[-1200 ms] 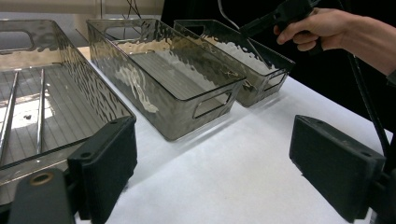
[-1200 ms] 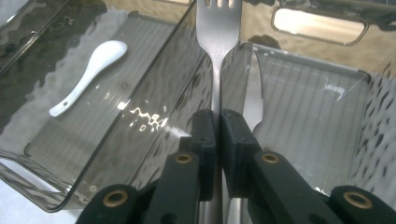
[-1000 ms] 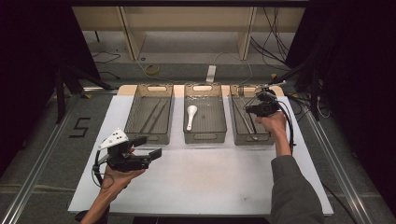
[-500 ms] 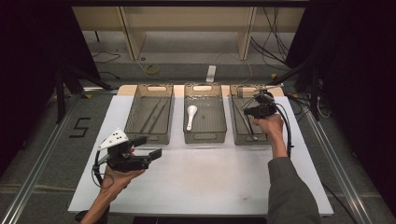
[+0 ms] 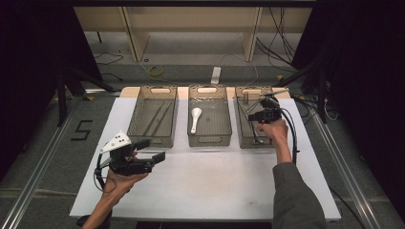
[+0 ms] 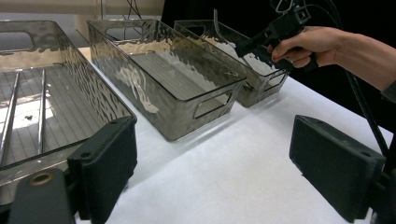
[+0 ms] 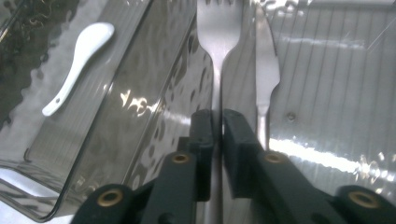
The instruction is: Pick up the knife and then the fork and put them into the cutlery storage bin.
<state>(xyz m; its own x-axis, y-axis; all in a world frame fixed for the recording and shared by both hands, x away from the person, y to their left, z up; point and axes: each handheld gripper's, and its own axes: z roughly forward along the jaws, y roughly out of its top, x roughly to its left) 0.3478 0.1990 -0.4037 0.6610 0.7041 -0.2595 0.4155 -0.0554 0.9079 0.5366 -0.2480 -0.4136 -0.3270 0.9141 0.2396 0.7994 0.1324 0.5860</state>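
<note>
White sheeting covers the desk (image 5: 205,186), where three clear bins sit in a row. Since a second ago the right claw (image 7: 217,123) has drawn slightly nearer the person over the right-hand bin (image 5: 248,138), clenched on a fork (image 7: 215,42) above a knife (image 7: 267,70). Left of that bin, the left claw (image 5: 153,150) hovers released. A "5" (image 5: 81,130) marks the floor.

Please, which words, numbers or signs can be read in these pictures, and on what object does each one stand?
"5" in black on the grey floor, left of the table.
No other readable text; the three bins carry no labels.
</note>
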